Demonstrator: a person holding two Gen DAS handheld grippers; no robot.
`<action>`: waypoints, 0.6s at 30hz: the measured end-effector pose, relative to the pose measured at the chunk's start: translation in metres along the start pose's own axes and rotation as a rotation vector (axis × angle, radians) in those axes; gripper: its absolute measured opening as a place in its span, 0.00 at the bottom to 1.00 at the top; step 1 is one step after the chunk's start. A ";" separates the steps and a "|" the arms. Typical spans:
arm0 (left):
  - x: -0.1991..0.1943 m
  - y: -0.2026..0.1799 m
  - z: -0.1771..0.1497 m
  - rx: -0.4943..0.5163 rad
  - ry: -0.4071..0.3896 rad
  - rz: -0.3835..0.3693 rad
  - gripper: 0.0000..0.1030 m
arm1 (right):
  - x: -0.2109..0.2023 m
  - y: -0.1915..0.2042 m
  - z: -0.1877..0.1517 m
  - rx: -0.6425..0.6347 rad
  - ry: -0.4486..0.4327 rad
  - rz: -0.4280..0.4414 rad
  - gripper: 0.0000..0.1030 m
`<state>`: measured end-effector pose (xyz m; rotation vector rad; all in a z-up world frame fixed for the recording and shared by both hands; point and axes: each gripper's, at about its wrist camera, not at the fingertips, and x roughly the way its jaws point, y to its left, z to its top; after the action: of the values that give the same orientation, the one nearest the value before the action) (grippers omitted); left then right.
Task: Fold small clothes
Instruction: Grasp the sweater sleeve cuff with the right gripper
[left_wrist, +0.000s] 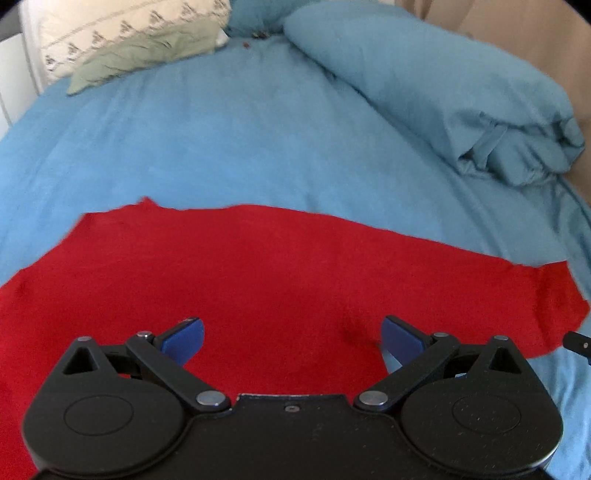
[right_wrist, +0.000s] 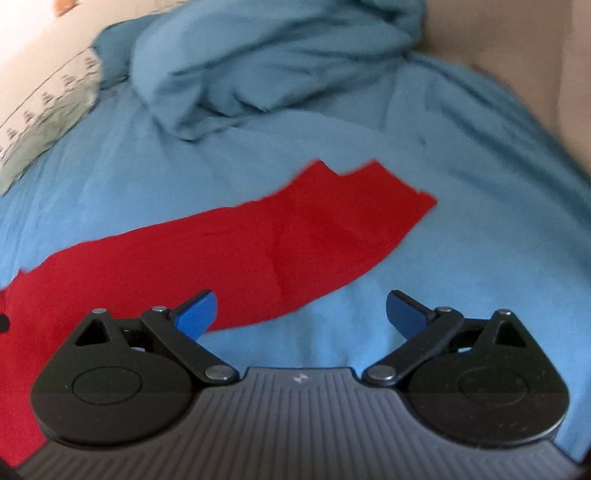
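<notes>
A red garment (left_wrist: 258, 273) lies spread flat on the blue bed sheet (left_wrist: 221, 147). My left gripper (left_wrist: 291, 338) is open and empty, hovering over the garment's near part. In the right wrist view the garment (right_wrist: 258, 243) stretches from the lower left to a sleeve-like end at the centre right. My right gripper (right_wrist: 301, 314) is open and empty, over the garment's near edge, its left finger above red cloth and its right finger above bare sheet. A black tip of the right gripper (left_wrist: 576, 341) shows at the left view's right edge.
A rolled blue duvet (left_wrist: 443, 85) lies at the back right, also bunched in the right wrist view (right_wrist: 266, 62). A patterned cream and green pillow (left_wrist: 133, 40) sits at the back left. A beige wall (right_wrist: 517, 55) borders the bed on the right.
</notes>
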<state>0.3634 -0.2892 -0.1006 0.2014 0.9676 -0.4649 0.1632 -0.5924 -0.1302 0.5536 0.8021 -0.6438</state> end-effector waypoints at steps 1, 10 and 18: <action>0.013 0.000 0.002 0.000 0.021 0.005 1.00 | 0.011 -0.006 0.002 0.023 0.017 0.009 1.00; 0.072 0.005 0.007 -0.003 0.087 0.024 1.00 | 0.058 -0.028 0.008 0.162 0.000 -0.008 0.87; 0.086 0.017 0.002 -0.060 0.104 0.034 1.00 | 0.064 -0.037 0.021 0.279 -0.074 0.004 0.30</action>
<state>0.4140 -0.3004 -0.1715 0.1889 1.0766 -0.3964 0.1811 -0.6515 -0.1767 0.7798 0.6450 -0.7736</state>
